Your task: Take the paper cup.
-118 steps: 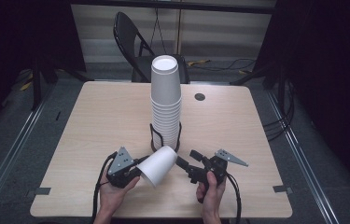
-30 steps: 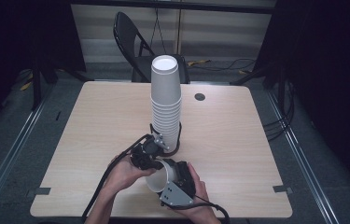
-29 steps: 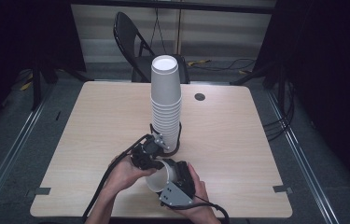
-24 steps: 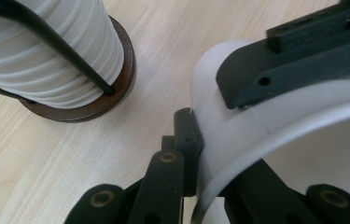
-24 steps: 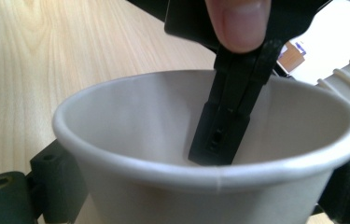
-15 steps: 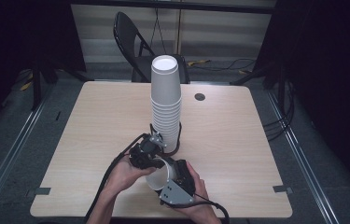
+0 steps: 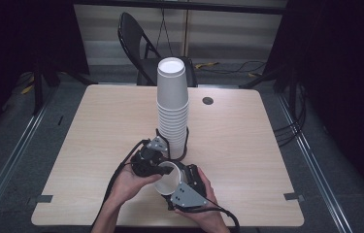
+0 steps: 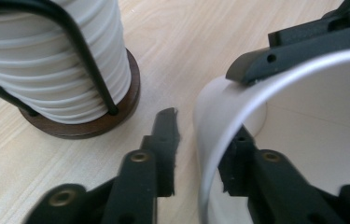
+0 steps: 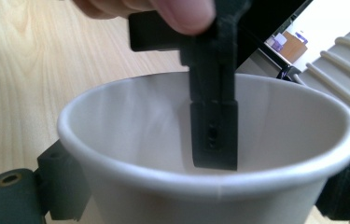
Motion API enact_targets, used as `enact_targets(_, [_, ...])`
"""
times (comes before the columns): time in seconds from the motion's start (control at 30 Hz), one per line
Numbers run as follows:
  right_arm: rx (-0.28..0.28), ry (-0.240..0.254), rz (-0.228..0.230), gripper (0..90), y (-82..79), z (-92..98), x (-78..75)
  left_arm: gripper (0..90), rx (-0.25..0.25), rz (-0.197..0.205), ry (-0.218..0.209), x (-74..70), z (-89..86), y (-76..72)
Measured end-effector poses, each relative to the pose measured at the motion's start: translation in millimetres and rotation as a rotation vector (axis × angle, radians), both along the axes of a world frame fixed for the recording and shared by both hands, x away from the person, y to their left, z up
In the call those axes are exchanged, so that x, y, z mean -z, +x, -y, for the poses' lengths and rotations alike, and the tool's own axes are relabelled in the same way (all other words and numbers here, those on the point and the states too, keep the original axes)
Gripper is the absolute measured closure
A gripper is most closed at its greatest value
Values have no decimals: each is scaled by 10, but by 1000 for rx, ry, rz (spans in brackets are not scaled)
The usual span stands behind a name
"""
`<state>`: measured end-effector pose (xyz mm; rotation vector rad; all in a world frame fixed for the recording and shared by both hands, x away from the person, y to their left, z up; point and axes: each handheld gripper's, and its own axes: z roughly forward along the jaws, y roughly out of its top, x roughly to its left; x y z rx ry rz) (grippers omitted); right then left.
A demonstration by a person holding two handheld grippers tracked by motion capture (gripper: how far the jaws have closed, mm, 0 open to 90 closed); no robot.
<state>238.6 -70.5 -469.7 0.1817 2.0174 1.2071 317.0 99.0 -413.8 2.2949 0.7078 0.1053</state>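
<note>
A single white paper cup point(image 7: 167, 177) sits low over the table's front middle, its mouth tilted up toward the tall stack of white cups point(image 7: 173, 107). My right gripper point(image 7: 172, 183) is shut on it, its jaws pressing the outer wall from both sides point(image 9: 205, 186). My left gripper point(image 7: 157, 166) straddles the rim, with one jaw inside the cup point(image 8: 303, 116) and one outside. Its jaws have just been opening, and the cup's wall stands between them with a gap on the outer side point(image 8: 203, 135). The stack point(image 8: 46, 60) stands in a black wire holder on a round wooden base point(image 8: 116, 112).
The stack and its holder stand just behind the hands, close to the left gripper. A dark round grommet point(image 7: 207, 100) sits in the table top at the back right. A black folding chair point(image 7: 136, 43) stands behind the table. Cables trail from both grippers toward the front edge.
Some seconds ago the grippers stood apart on either side of the tilted cup; now both hands are close together at it. Over the last second the hands hardly moved.
</note>
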Motion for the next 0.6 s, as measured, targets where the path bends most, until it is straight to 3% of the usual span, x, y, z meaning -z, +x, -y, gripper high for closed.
enact_targets(0.13, [12, 30, -29, 112, 25, 27, 3, 626, -29, 22, -40, 6, -47, -9])
enact_targets(0.27, [22, 59, -47, 113, 52, 59, -15, 477, -94, 61, -54, 21, -86, -20])
enact_targets(0.33, [38, 76, -63, 113, 65, 80, -21, 423, -98, 88, -72, 25, -115, -35])
enact_targets(0.47, [56, 131, -121, 112, 105, 135, -25, 329, -140, 165, -150, 42, -200, -83])
enact_targets(0.6, [83, 163, -158, 112, 133, 196, -24, 241, -132, 211, -232, 68, -246, -117])
